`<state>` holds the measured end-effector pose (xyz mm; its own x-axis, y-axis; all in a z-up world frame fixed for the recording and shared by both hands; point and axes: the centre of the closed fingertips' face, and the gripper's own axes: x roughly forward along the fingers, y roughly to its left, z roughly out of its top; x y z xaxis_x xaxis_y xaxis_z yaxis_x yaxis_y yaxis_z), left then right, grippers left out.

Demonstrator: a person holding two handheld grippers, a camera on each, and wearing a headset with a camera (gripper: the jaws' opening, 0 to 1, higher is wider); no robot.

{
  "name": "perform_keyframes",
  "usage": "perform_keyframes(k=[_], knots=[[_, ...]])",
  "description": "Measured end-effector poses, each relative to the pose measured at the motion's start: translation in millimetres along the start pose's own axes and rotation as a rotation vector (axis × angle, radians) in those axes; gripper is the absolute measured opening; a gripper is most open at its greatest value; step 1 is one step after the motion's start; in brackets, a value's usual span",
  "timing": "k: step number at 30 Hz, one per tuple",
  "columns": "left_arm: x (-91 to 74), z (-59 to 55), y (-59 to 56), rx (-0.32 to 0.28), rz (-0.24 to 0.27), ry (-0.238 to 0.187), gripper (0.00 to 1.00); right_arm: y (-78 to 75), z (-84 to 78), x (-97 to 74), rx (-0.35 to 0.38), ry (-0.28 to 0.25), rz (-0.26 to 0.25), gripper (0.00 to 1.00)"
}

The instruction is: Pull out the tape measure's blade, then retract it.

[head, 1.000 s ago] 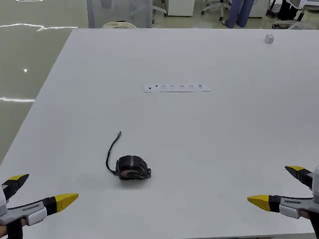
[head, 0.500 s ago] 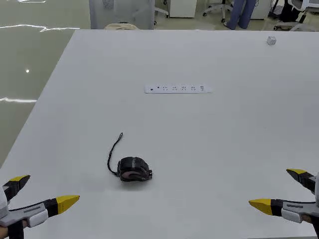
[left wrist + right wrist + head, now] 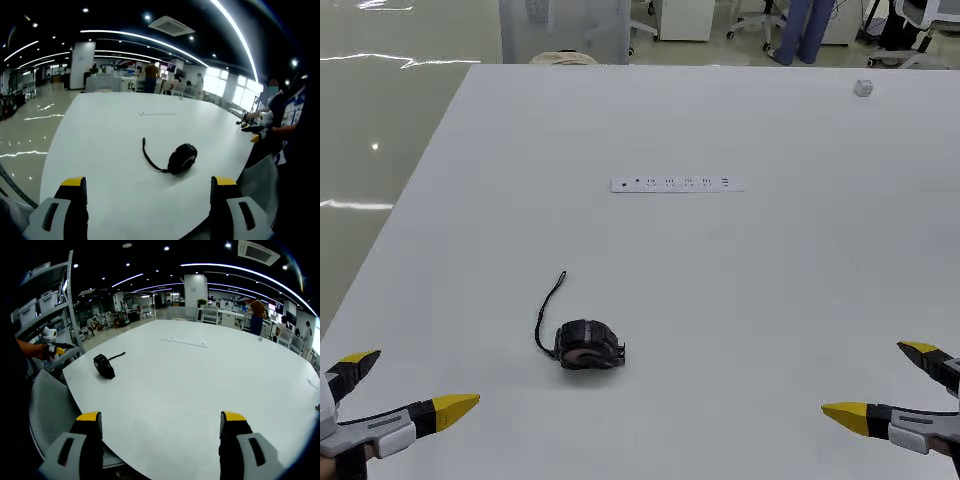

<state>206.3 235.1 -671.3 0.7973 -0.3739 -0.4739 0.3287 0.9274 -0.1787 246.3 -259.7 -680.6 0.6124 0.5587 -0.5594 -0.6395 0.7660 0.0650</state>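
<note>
Smooth desk (image 3: pixel 770 280): tape measure (image 3: pixel 587 344) at one o'clock from my left gripper (image 3: pixel 410 380), jaws apart like my right gripper (image 3: pixel 880 380); a shallow pinch may skid it.

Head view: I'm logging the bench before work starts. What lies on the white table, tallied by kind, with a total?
Tape measure: 1
Power strip: 1
Small pale object near the far edge: 1
Total: 3
</note>
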Motion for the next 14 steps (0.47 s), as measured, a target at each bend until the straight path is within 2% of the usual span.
perform_keyframes(k=[3,5,9,11,14], knots=[[-0.4,3.8,-1.0,-0.003,-0.009,-0.010,1.00,0.7,-1.0,-0.2,0.001,0.010,0.002,1.00],[-0.5,3.8,-0.6,-0.008,-0.009,-0.011,1.00,1.0,-7.1,0.1,0.020,0.040,0.002,1.00],[-2.2,2.1,0.7,-0.010,-0.005,-0.008,1.00,-1.3,-6.3,-1.2,0.008,0.028,-0.013,1.00],[-2.9,0.2,0.3,-0.010,-0.007,-0.003,1.00,-1.9,-4.0,-2.2,0.000,0.003,-0.016,1.00],[-3.3,-5.5,0.5,-0.012,-0.011,0.019,1.00,-3.2,-5.0,-2.7,-0.011,0.000,-0.024,1.00]])
